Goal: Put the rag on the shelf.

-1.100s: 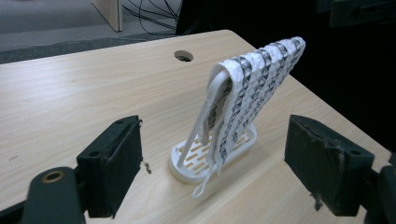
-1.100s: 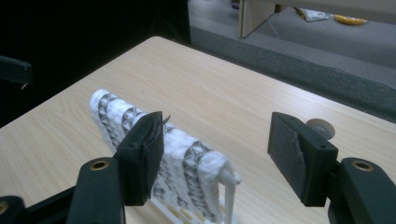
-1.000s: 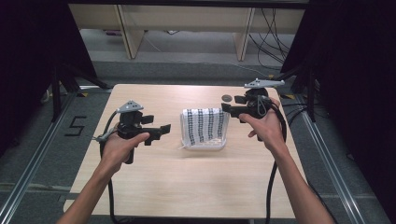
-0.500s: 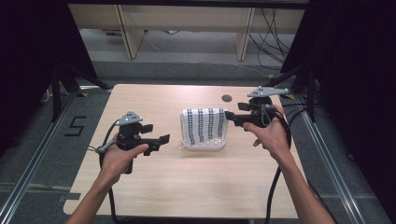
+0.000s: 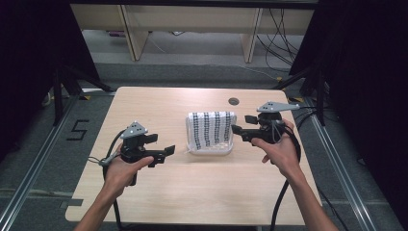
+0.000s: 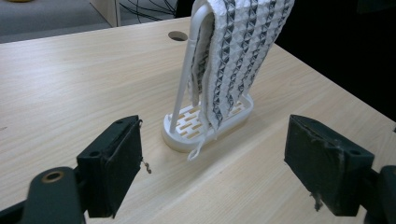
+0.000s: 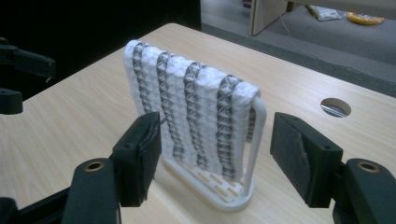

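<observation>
Towel (image 5: 210, 130) draped over white rack (image 5: 210, 150), mid-worktop (image 5: 192, 192); its top edge cropped in left gripper view. Left hand-held gripper (image 5: 166, 153) and right hand-held gripper (image 5: 238, 131) both spread, empty, flanking it.

light: even, overhead, bright on the surface (image 5: 202, 187) | surroundings: dark at both sides | shadows: soft, faint | focus: near fingers (image 6: 114, 163) slightly soft

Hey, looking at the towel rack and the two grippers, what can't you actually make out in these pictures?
- Towel: top cut off by the left gripper view's upper edge.
- White rack: far side of its base hidden behind the hanging towel in the right gripper view.
- Table hole: contents too small in the high view.
- Left gripper: cut off at the right gripper view's left edge.
</observation>
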The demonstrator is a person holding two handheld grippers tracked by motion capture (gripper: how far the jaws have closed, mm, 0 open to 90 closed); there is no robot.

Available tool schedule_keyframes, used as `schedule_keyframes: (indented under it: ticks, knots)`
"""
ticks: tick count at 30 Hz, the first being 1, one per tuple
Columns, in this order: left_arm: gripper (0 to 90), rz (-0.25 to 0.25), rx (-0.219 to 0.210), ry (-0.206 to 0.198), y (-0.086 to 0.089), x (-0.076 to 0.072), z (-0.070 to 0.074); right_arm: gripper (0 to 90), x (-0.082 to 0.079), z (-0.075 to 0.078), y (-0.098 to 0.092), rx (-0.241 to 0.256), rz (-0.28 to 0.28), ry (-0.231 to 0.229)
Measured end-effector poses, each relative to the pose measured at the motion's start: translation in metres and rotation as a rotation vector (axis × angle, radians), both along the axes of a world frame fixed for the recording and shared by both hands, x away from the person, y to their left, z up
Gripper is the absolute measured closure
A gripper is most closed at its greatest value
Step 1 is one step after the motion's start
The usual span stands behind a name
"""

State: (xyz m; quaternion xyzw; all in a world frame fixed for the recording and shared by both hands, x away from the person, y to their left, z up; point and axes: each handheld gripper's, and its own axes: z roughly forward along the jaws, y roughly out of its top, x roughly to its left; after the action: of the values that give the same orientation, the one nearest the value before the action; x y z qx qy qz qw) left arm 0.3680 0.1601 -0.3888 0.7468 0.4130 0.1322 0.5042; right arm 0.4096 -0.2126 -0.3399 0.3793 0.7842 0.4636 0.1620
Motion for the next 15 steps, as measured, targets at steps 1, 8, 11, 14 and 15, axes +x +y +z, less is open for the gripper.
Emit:
schedule_keyframes:
  ticks: [1, 8, 11, 14, 15]
  knots:
    - [18.6, -0.007, -0.001, 0.001, -0.001, -0.002, -0.001, 32.9, -0.004, -0.003, 0.001, 0.010, -0.007, 0.008]
    - [18.6, -0.022, -0.005, -0.004, 0.000, -0.010, -0.007, 32.1, -0.010, -0.011, 0.002, 0.025, 0.009, 0.005]
    - [18.6, -0.023, -0.001, -0.001, 0.002, -0.011, -0.011, 31.3, -0.012, -0.016, 0.003, 0.021, 0.008, 0.011]
    - [18.6, -0.032, 0.009, 0.000, 0.005, -0.014, -0.015, 31.1, -0.015, -0.021, 0.004, 0.025, 0.004, 0.031]
    - [18.6, -0.030, 0.016, 0.002, 0.007, -0.014, -0.016, 31.1, -0.014, -0.022, 0.005, 0.035, 0.015, 0.027]
